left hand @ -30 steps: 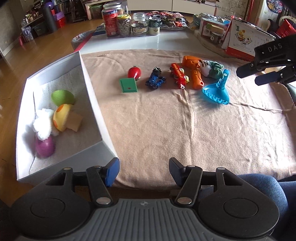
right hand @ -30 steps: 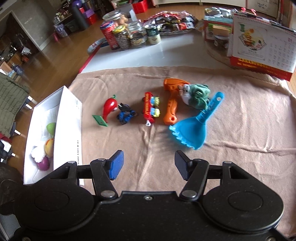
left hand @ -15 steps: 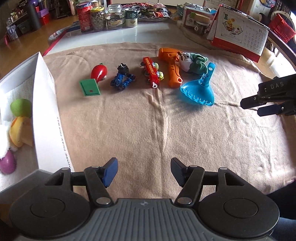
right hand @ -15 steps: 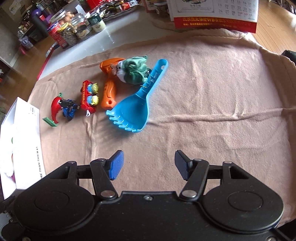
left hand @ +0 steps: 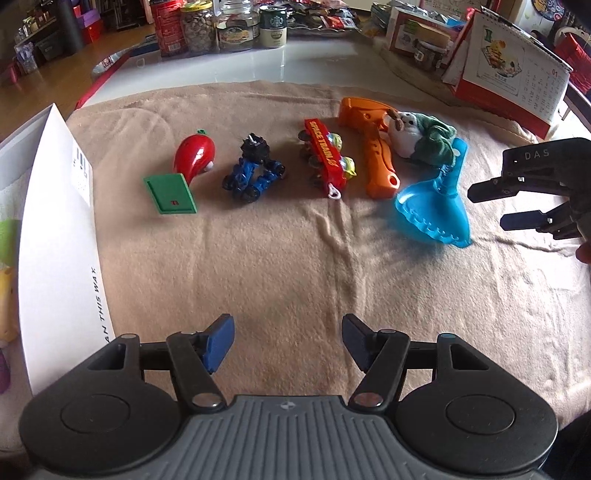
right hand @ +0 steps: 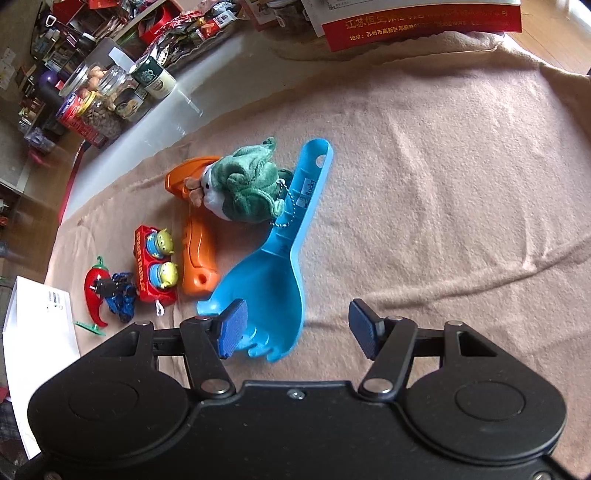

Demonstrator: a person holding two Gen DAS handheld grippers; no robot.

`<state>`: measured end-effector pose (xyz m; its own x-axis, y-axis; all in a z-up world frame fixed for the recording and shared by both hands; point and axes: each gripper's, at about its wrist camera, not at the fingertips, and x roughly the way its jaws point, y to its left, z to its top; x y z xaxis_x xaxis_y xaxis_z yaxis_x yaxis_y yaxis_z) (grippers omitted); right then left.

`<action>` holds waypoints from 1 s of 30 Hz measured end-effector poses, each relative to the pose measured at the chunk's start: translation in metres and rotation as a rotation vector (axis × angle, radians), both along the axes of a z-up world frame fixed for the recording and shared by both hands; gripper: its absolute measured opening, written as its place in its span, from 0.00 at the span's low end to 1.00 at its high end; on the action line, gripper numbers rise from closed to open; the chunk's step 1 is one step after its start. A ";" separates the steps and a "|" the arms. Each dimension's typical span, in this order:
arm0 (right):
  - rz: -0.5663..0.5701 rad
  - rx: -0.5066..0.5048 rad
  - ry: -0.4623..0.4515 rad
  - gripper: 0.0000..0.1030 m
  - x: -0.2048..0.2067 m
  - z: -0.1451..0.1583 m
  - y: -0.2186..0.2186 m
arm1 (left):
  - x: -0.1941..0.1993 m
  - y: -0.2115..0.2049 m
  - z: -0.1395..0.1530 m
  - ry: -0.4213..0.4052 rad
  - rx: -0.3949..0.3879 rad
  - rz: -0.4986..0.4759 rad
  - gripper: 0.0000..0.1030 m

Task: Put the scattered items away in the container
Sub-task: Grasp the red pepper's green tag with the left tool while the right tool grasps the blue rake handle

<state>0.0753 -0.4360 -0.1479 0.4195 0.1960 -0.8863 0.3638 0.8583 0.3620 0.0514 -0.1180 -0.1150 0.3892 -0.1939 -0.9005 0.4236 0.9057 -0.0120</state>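
Toys lie in a row on a beige towel (left hand: 295,266): a red chili on a green base (left hand: 194,157), a blue vehicle (left hand: 255,173), a red train (left hand: 327,157), an orange tool (left hand: 373,147), a green plush (left hand: 421,138) and a blue rake scoop (left hand: 436,206). The white box (left hand: 55,236) stands at the left. My left gripper (left hand: 288,343) is open and empty over the towel's near part. My right gripper (right hand: 299,332) is open, just above the blue scoop's toothed end (right hand: 266,295); it also shows in the left wrist view (left hand: 495,206).
Jars and cans (left hand: 218,26) stand on the white table beyond the towel. A desk calendar (left hand: 509,77) and boxes stand at the back right. Toys lie inside the box at the left edge (left hand: 7,236).
My right gripper has moved down and forward toward the blue scoop, which now lies partly between its fingers. My left gripper has shifted right, away from the box.
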 end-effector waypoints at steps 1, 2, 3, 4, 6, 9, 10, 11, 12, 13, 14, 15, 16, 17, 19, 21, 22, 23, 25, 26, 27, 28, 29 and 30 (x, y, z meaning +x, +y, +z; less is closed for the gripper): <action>-0.005 -0.004 0.004 0.58 0.006 -0.003 0.001 | 0.006 0.002 -0.001 -0.009 0.002 0.010 0.64; -0.008 -0.007 0.010 0.58 0.011 -0.007 0.003 | 0.013 0.004 -0.001 -0.017 0.007 0.021 0.65; -0.011 -0.011 0.016 0.58 0.016 -0.010 0.004 | 0.022 0.006 -0.002 -0.026 0.011 0.039 0.66; -0.015 -0.018 0.023 0.58 0.021 -0.014 0.005 | 0.030 0.008 -0.002 -0.035 0.012 0.058 0.67; -0.016 -0.030 0.032 0.58 0.028 -0.020 0.009 | 0.047 0.013 -0.003 -0.049 0.013 0.098 0.67; -0.017 -0.045 0.048 0.58 0.036 -0.029 0.016 | 0.072 0.016 -0.001 -0.076 0.022 0.134 0.68; -0.017 -0.056 0.045 0.60 0.038 -0.030 0.018 | 0.079 0.016 0.000 -0.090 0.034 0.136 0.68; -0.012 -0.076 0.040 0.61 0.039 -0.029 0.022 | 0.086 0.015 0.002 -0.100 0.047 0.137 0.69; -0.001 -0.097 0.041 0.61 0.041 -0.029 0.026 | 0.093 0.014 0.003 -0.107 0.057 0.137 0.69; 0.011 -0.119 0.043 0.61 0.043 -0.029 0.030 | 0.100 0.014 0.004 -0.111 0.064 0.140 0.69; 0.025 -0.145 0.046 0.60 0.044 -0.028 0.034 | 0.107 0.013 0.006 -0.113 0.065 0.140 0.69; 0.048 -0.177 0.050 0.54 0.044 -0.028 0.040 | 0.113 0.011 0.006 -0.114 0.068 0.139 0.70; 0.081 -0.221 0.052 0.47 0.043 -0.028 0.046 | 0.120 0.009 0.006 -0.113 0.077 0.132 0.71; 0.113 -0.262 0.054 0.28 0.042 -0.027 0.052 | 0.125 0.007 0.005 -0.113 0.088 0.125 0.71; 0.164 -0.291 0.058 0.23 0.036 -0.026 0.059 | 0.136 0.002 0.001 -0.102 0.114 0.106 0.71; 0.193 -0.268 0.067 0.12 0.027 -0.025 0.058 | 0.145 0.000 -0.007 -0.089 0.142 0.092 0.71; 0.205 -0.267 0.071 0.10 0.022 -0.024 0.057 | 0.149 -0.001 -0.010 -0.081 0.151 0.091 0.71; 0.216 -0.270 0.078 0.08 0.016 -0.024 0.055 | 0.154 0.000 -0.013 -0.071 0.154 0.094 0.71; 0.227 -0.265 0.088 0.08 0.003 -0.023 0.051 | 0.163 0.001 -0.018 -0.050 0.160 0.097 0.71; 0.227 -0.257 0.092 0.08 -0.003 -0.023 0.049 | 0.167 0.001 -0.022 -0.037 0.168 0.093 0.71; 0.226 -0.246 0.096 0.08 -0.008 -0.023 0.045 | 0.171 0.001 -0.026 -0.021 0.181 0.090 0.71; 0.223 -0.239 0.100 0.08 -0.013 -0.022 0.043 | 0.175 0.001 -0.030 -0.007 0.195 0.085 0.71; 0.222 -0.234 0.105 0.08 -0.015 -0.021 0.041 | 0.178 0.000 -0.034 0.005 0.214 0.076 0.71; 0.217 -0.230 0.108 0.08 -0.016 -0.019 0.039 | 0.180 -0.002 -0.038 0.013 0.232 0.065 0.71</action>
<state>0.0588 -0.3969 -0.1670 0.2911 0.0602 -0.9548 0.1895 0.9746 0.1193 0.2311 -0.1197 -0.1535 0.3824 0.0438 -0.9229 0.3654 0.9103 0.1946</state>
